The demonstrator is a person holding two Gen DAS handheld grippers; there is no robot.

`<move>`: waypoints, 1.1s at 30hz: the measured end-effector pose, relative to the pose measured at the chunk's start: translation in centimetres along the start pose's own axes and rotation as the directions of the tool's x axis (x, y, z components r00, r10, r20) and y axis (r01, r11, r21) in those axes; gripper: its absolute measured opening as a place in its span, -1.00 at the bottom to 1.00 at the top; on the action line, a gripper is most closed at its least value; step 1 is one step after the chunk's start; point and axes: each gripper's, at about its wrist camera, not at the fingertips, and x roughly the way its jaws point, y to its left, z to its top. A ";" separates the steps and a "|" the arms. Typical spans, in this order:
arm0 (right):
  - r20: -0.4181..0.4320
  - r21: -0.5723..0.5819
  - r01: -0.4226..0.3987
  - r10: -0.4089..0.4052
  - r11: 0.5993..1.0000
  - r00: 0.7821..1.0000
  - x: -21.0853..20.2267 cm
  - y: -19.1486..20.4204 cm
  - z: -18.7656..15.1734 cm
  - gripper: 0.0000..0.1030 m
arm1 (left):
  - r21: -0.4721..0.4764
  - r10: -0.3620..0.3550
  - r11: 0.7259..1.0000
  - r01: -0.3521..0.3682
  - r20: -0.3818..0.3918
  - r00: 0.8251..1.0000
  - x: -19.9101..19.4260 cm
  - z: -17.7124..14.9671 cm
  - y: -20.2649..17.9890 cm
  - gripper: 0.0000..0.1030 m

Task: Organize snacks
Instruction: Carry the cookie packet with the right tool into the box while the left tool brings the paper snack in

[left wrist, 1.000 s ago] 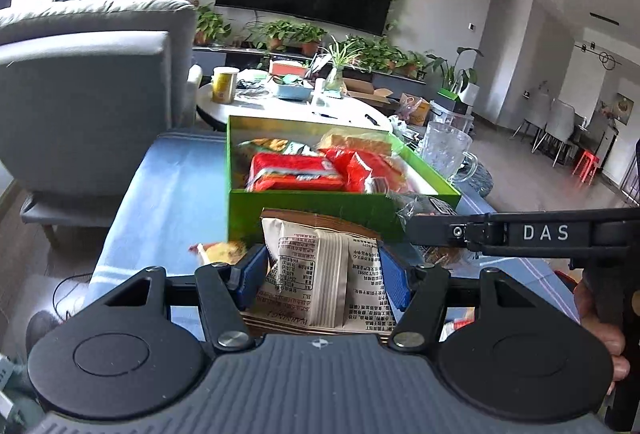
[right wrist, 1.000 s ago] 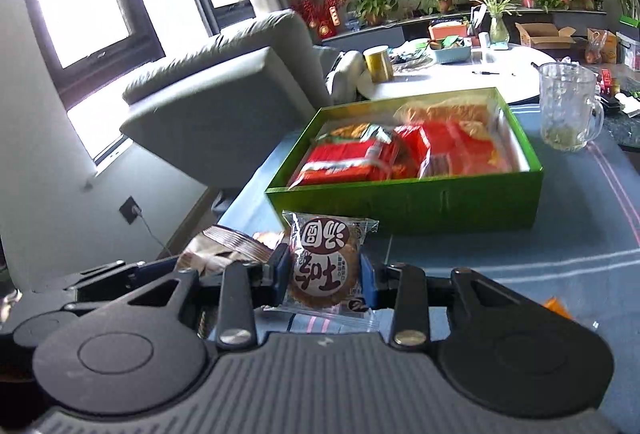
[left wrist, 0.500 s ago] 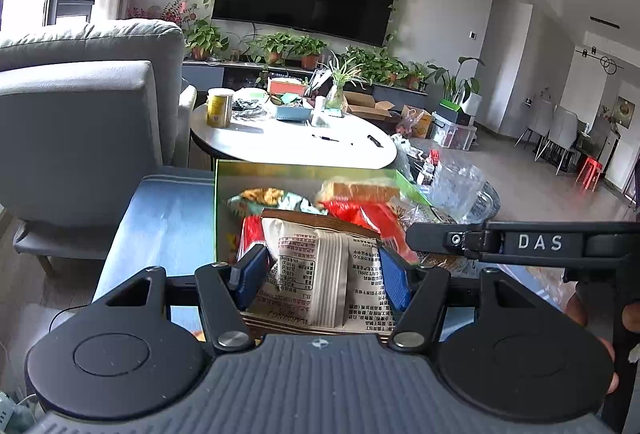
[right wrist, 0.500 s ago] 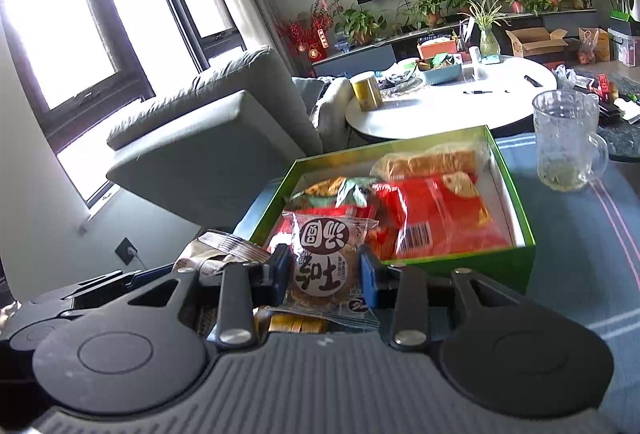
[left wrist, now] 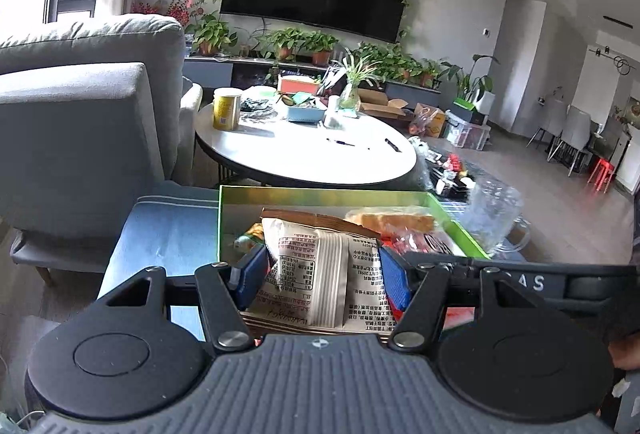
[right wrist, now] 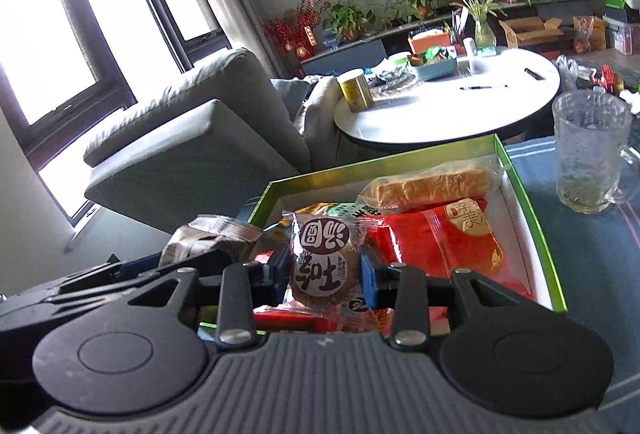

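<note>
Left wrist view has the beige packet (left wrist: 320, 274) dead centre, clamped between the blue pads of the left gripper (left wrist: 322, 276), and it's hanging right over the near end of the green box (left wrist: 320, 193). So the drop spot is pretty much straight below and a touch forward; I'd guess all that's left is to lower it and let go. The packet is crinkly plastic with its back seam and small print facing the camera, standing upright in the grip with its long side running up and down.

Right wrist view shows the same deal: the right gripper (right wrist: 325, 274) is squeezed shut on a round biscuit pack (right wrist: 324, 266) with big dark characters on the front, also held over the near edge of the box. Both hands look about equally close to dropping, and the two grippers are side by side, so they might bump if they go down together.

Inside the box there's already a big red bag (right wrist: 436, 246) and a wrapped loaf slice (right wrist: 432, 185) toward the far end, with smaller packs at the near left corner. A glass mug (right wrist: 588, 153) sits just right of the box on the blue cloth of the tabletop (right wrist: 592, 274). Further back are a round white table (left wrist: 304, 153) and a grey armchair (left wrist: 80, 121).
</note>
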 end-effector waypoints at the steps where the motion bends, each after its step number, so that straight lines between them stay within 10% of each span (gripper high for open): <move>1: -0.006 0.007 -0.001 0.001 1.000 1.000 0.5 -0.3 0.1 0.39 | -0.003 0.005 1.000 -0.005 -0.003 1.000 0.6 0.1 0.2 0.12; 20: 0.015 0.129 0.025 -0.027 0.991 1.000 1.5 -4.0 0.6 0.39 | -0.028 0.054 0.998 -0.055 -0.043 0.998 8.3 1.3 0.9 0.13; 33: 0.006 0.102 0.023 -0.024 0.995 1.000 -0.6 -2.9 -0.4 0.39 | -0.049 0.073 0.996 -0.073 0.011 0.997 2.4 0.3 1.3 0.30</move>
